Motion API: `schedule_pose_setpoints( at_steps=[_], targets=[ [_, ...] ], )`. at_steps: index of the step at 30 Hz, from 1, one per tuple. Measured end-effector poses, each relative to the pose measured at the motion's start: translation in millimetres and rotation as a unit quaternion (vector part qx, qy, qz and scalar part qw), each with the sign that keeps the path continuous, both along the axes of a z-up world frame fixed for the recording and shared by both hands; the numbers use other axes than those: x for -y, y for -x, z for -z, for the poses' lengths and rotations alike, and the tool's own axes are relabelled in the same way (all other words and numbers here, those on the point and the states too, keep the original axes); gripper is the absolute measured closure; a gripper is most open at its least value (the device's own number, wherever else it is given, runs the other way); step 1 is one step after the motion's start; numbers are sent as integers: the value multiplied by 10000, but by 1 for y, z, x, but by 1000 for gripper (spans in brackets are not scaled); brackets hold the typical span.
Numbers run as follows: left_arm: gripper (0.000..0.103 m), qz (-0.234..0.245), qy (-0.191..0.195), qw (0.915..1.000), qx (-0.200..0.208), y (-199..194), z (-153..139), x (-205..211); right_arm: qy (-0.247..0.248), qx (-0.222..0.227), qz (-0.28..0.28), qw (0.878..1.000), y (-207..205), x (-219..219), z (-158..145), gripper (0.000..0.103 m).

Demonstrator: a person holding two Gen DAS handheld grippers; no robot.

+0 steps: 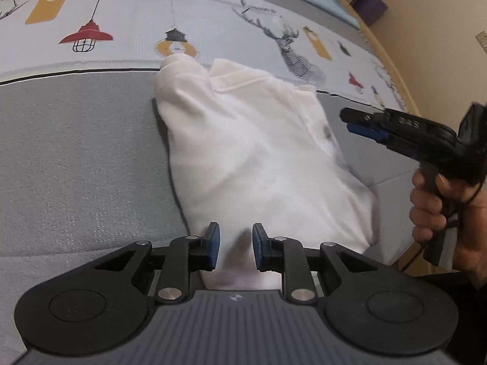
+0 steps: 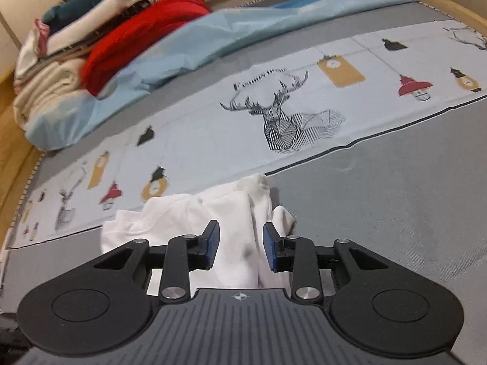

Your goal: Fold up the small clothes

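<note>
On the bed, left wrist view: a white garment point(image 1: 255, 158) is spread over the grey cover point(image 1: 76, 167), its far edge at the printed band point(image 1: 213, 33).
Left gripper point(image 1: 236, 248): jaws apart, garment's near edge seen between them; whether it is pinched cannot be told.
Right gripper point(image 1: 354, 121): held by a hand point(image 1: 438, 213) just beside the garment's right edge.
Right wrist view: jaws apart over bunched white cloth, unpinched.
Far corner: piled clothes point(image 2: 100, 39).
</note>
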State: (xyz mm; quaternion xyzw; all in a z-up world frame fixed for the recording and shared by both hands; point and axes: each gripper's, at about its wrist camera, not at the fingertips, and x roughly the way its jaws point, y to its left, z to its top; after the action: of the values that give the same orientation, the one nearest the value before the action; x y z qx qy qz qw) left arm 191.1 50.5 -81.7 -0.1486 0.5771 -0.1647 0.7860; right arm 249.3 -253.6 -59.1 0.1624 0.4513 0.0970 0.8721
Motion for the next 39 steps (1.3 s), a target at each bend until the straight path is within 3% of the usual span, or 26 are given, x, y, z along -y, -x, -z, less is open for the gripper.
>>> schedule_pose_setpoints(
  at_steps=[5,6,8,12,14,16,18,20,23,25,27,28,29,30,33,35,37,39],
  targets=[
    [79,-64,-13,10000,-28,-7,2,1,56,-153,53,9999,-22,-15,23,70],
    [79,-53,-34,10000,-17,-6,0,0,138,-106,51,9998,-24,-19,25,75],
    [79,-31,-88,10000,6,-7,-1,-1,360,127,21,9993,-25,-27,21,100],
    [79,-136,-68,9999,73,-9,-5,-8,464,710,523,9950,-21,-18,3,101],
    [79,-223,-7,9997,129,-10,-8,-11,525,402,594,9960,-25,-11,12,100],
    [79,-273,16,9994,193,-10,-10,-11,940,120,662,9933,-25,-10,19,99],
    [79,-318,21,9991,265,-11,-13,-10,1283,393,640,9889,-17,-10,10,95],
    [79,-357,43,9987,368,-12,-17,-9,1004,769,394,9912,-5,-7,-6,95],
    [79,-436,178,9975,519,-15,-22,-7,167,1120,-646,9915,17,-5,-24,95],
    [79,-487,256,9966,608,-18,-25,-5,55,980,-1450,9846,31,-11,-23,95],
    [79,-524,304,9960,664,-22,-26,-3,358,357,-2005,9784,38,-14,-3,95],
    [79,-544,320,9957,676,-24,-26,-2,783,-33,-2096,9746,41,-15,13,95],
    [79,-558,320,9957,672,-26,-25,0,1091,-256,-2147,9702,43,-14,24,103],
    [79,-572,291,9958,660,-28,-24,1,1187,-311,-2212,9675,45,-9,30,103],
    [79,-596,202,9962,600,-34,-19,7,734,-213,-2007,9767,48,7,19,103],
    [79,-566,153,9968,536,-36,-15,10,584,-64,-2121,9755,54,9,10,100],
    [79,-489,31,9977,477,-39,-10,13,417,-267,-2343,9709,55,12,12,100],
    [76,-425,-332,9982,278,-42,2,16,879,-550,-2541,9616,57,8,28,103]
  ],
)
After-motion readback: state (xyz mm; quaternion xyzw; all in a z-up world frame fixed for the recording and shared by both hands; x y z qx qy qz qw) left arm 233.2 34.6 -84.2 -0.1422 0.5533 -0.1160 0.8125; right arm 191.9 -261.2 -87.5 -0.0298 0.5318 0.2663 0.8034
